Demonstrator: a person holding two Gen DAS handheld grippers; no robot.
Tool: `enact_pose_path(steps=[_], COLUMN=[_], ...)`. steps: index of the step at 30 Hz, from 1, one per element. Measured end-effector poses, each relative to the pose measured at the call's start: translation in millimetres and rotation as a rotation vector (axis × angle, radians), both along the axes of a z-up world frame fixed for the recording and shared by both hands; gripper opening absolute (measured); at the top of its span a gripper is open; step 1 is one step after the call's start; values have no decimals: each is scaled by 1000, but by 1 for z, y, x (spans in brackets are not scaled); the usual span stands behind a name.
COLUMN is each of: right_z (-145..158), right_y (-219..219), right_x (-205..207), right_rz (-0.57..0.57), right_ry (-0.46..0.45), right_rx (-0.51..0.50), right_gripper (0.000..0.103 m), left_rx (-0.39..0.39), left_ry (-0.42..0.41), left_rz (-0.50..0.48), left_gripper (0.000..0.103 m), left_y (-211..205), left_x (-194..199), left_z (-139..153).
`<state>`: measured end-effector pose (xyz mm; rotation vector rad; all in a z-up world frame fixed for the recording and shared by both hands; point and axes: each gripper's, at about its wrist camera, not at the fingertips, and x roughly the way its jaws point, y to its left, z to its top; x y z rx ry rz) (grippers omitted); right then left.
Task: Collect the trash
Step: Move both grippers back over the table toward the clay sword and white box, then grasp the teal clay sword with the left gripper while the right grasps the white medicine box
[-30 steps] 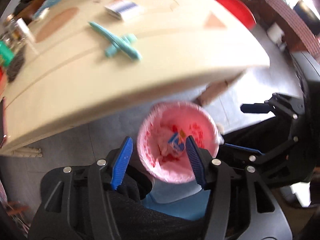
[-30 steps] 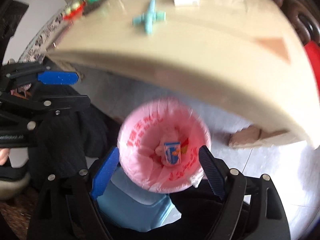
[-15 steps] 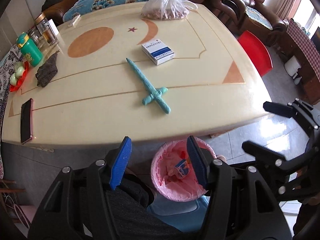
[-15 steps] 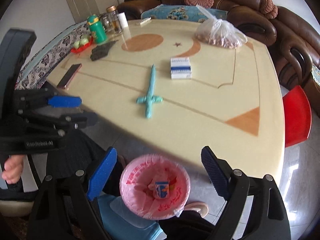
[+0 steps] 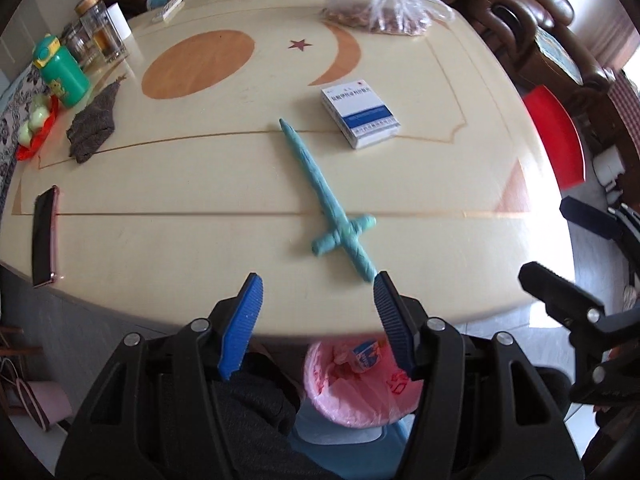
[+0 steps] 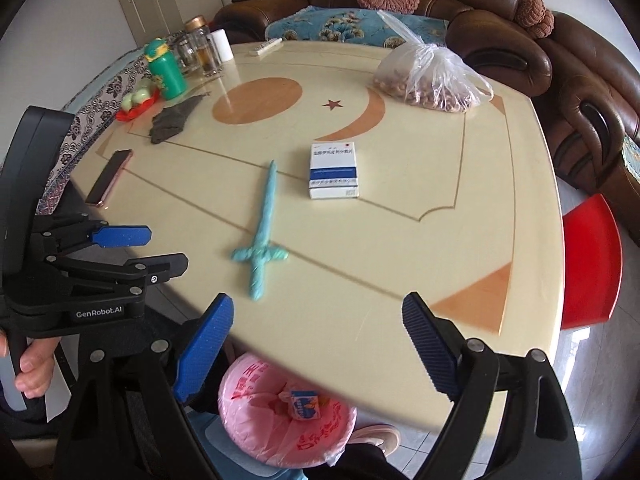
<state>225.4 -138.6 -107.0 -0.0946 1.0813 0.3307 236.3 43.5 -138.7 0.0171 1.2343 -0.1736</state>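
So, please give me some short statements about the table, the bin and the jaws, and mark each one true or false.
1. The toy sword lies flat on the table. True.
2. The white and blue box is inside the bin. False: it lies on the table, beside the sword's blade.
3. The bin with the pink bag stands below the table's near edge. True.
4. The right gripper holds a small carton. False: its jaws are open and empty; a small carton lies in the bin.
5. The phone is near the table's left edge. True.
6. The left gripper grips the sword. False: its jaws are empty.
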Motion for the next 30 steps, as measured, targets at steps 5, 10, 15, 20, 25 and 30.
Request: enact_pose_path(steps=[5,10,15,20,25,30], right_z=[-16,-31,-55,-75,-89,-95], right_y=[8,23,26,28,33,28], right_x=[47,76,100,124,140,149], right_rz=[20,68,85,81,92,100], right_ry=[44,17,31,27,24,38], right_rx=[-4,-62,-65,-73,-89,-37], right_gripper=[84,84,84,84,84,84], left_rx=[-6,-12,-24,-35,-39,-60], left_ry=[66,119,160,193,213,225], left_rz=[46,91,123,152,172,194], left_gripper=[57,57,57,57,57,57], left_y=[0,2,3,3,9,15], left_x=[40,76,101,116,124,132], left_z=[-17,-33,-51,-68,-80,-86])
